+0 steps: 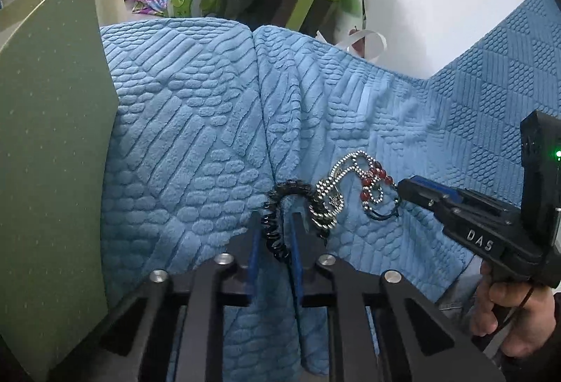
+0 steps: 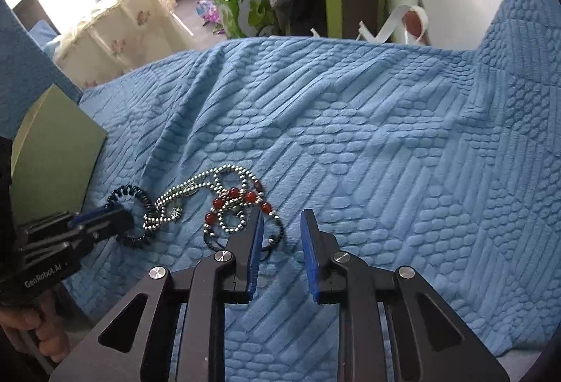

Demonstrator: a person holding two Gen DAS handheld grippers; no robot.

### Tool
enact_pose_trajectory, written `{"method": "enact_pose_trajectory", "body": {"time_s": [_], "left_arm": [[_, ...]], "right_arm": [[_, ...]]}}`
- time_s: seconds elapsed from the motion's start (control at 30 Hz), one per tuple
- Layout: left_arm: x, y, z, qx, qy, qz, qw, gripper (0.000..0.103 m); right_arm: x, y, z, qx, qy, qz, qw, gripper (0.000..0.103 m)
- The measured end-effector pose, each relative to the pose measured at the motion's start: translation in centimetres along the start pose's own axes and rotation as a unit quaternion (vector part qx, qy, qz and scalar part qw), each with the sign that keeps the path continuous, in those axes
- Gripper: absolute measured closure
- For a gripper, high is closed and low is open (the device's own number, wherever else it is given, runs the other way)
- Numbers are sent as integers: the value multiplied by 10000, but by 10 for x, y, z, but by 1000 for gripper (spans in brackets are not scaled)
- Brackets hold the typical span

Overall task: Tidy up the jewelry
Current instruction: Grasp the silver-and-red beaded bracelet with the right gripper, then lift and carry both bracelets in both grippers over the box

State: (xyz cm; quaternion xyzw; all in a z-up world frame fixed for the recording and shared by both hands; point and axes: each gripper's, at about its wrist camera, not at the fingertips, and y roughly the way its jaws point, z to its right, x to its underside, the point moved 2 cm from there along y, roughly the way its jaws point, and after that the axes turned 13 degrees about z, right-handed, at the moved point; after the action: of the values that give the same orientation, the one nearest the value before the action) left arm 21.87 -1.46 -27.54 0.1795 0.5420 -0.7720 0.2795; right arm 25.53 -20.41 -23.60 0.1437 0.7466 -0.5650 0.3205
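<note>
Left gripper pinching black coil bracelet on blue quilt; right gripper parted, empty, beside red-bead strand. Risk: lifting coil drags tangled silver chain along.

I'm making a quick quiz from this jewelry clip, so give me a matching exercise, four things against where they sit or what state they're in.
Column one:
1. black coiled bracelet
2. silver ball chain
3. green board
4. right claw

Column two:
A. standing at the left edge of the blue blanket
B. open over the blanket, nothing between its pads
C. between the pads of the left claw
D. tangled with the red beads

Pairs: 1-C, 2-D, 3-A, 4-B
</note>
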Motion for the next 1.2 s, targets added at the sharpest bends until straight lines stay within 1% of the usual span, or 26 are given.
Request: {"method": "enact_pose_trajectory", "body": {"time_s": [0.03, 0.13, 0.23, 0.27, 0.3, 0.33, 0.37, 0.5, 0.6, 0.73, 0.83, 0.93, 1.07, 1.2], "left_arm": [[0, 0, 0, 8, -5, 8, 10000, 96], [-1, 1, 0, 82, -2, -10, 10000, 96], [-4, -2, 3, 144, -5, 64, 9999, 96], [-5, -3, 3, 159, 3, 95, 9998, 96], [-7, -5, 4, 178, 10, 131, 9998, 96], [-8, -6, 5, 190, 11, 155, 9997, 96], [-10, -9, 5, 208, 13, 195, 9996, 96], [-17, -21, 8, 316, -23, 302, 9990, 96], [-23, -31, 14, 353, 56, 423, 9985, 96], [-29, -46, 21, 389, 95, 567, 9976, 97], [-35, -60, 25, 398, 102, 665, 9969, 97], [-41, -74, 31, 407, 121, 754, 9962, 97], [-55, -97, 37, 446, 114, 861, 9952, 97], [-76, -127, 46, 471, 234, 1093, 9926, 97]], "right_arm": [[1, 2, -2, 29, -98, -14, 9999, 83], [4, 6, -11, 167, -509, -13, 9986, 84], [8, 11, -21, 224, -919, -16, 9955, 85], [8, 10, -22, 246, -941, 35, 9952, 85], [8, 10, -21, 240, -908, 65, 9956, 85], [7, 10, -18, 207, -781, 70, 9967, 87], [6, 11, -16, 201, -684, 61, 9974, 95], [6, 9, -16, 197, -613, -12, 9979, 100], [5, 5, -16, 231, -409, 23, 9989, 100], [-6, -12, -18, 335, -374, 345, 9981, 101], [-17, -33, -18, 394, -290, 624, 9968, 101], [-26, -51, -16, 370, -162, 794, 9960, 101], [-39, -78, -17, 316, -40, 1027, 9942, 101], [-53, -103, -22, 271, 19, 1258, 9917, 101]]}}
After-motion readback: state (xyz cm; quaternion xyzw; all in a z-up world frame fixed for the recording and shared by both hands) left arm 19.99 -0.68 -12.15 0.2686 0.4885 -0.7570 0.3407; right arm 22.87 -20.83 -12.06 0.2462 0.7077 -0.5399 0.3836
